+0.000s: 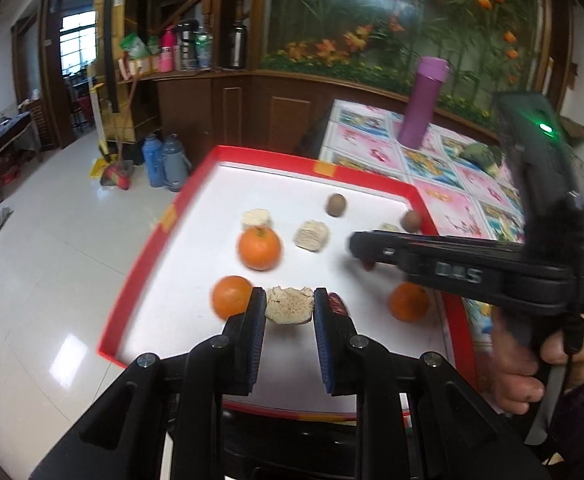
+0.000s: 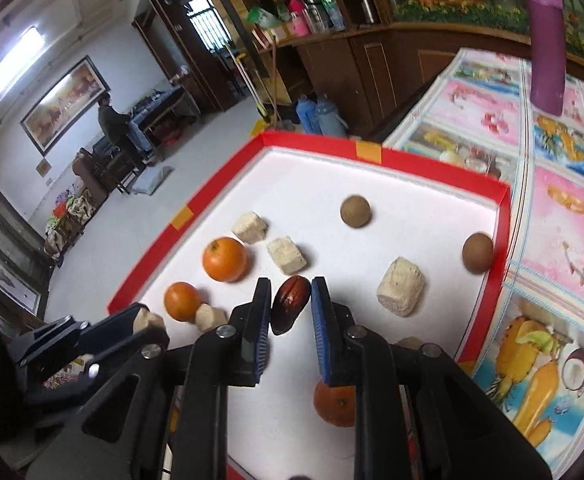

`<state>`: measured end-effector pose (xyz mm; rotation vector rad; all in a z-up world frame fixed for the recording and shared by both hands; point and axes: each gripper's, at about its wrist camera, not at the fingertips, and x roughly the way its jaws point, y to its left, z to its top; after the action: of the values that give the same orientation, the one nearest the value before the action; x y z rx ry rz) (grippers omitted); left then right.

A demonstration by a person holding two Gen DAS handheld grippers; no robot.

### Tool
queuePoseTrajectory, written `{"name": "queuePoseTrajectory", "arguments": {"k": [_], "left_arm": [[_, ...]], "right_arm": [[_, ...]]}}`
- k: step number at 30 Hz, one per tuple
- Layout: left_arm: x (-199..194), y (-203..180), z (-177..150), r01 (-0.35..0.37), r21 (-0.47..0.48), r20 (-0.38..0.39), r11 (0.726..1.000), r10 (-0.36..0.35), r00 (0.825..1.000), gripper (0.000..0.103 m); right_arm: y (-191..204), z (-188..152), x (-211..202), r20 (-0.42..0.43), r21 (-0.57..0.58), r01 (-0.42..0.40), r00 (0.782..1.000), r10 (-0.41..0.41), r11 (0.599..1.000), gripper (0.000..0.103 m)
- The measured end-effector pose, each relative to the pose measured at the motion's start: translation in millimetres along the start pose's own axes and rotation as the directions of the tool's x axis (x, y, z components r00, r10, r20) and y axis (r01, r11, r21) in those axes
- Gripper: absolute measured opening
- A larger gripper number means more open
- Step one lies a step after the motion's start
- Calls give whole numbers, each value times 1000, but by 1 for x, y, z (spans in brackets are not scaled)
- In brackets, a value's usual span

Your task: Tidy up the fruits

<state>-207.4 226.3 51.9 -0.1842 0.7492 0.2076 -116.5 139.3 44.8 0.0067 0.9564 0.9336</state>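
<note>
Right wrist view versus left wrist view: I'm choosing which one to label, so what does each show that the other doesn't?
Only the right wrist view clearly shows the red date between the right gripper pads, and a person standing far off. Only the left wrist view shows the hand holding the right gripper. Both show the red tray, oranges, the purple bottle.
</note>
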Motion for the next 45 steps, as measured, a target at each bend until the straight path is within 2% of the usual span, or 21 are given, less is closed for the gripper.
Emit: {"name": "queuePoseTrajectory", "arguments": {"k": [6,18,25,27,28,29,31,33,34,35,36,40,43,45], "left_arm": [[9,-12,-7,31,38,-46,999,-29,999,23],[20,-18,-17,45,53,-142,998,-37,989,23],[20,-18,-20,16,37,-159,999,-10,987,25],[16,-18,-20,-5,43,-150,999,12,989,36],[15,-19,-20,-14,48,-145,999,21,989,50],[11,-19,-20,-21,50,-137,999,28,990,58],[2,-20,-20,-24,46,-100,999,28,995,58],[-11,-22,-17,-29,39,-62,999,31,998,64],[-19,-22,-16,-41,27,-38,999,42,998,72],[-23,-22,-12,-53,14,-20,999,53,998,78],[-29,-21,-11,-63,-1,-8,998,63,998,80],[-45,-16,-6,-114,-69,23,991,116,993,80],[-54,-15,-2,-190,-84,41,978,194,980,80],[-62,-17,1,-248,-68,68,966,252,965,80]], "right_arm": [[-5,0,8,-12,6,24,1000,-24,1000,23],[-14,3,27,-78,18,49,996,-48,999,23],[-20,5,23,-98,27,51,994,-48,998,24],[-22,4,16,-77,38,36,996,-33,999,25],[-23,4,9,-59,41,19,998,-16,999,25],[-23,4,4,-47,40,16,999,-14,999,26],[-22,3,-9,-17,32,29,999,-28,999,30],[-21,1,-25,26,13,64,998,-64,998,32],[-20,0,-31,41,4,85,995,-85,996,35],[-17,-2,-38,58,-8,119,991,-118,993,36],[-15,-3,-45,73,-23,162,984,-160,987,37],[-10,-10,-77,147,-59,292,948,-281,955,40],[-6,-15,-99,201,-72,375,913,-355,924,50],[-2,-20,-115,241,-75,410,892,-382,909,51]]}}
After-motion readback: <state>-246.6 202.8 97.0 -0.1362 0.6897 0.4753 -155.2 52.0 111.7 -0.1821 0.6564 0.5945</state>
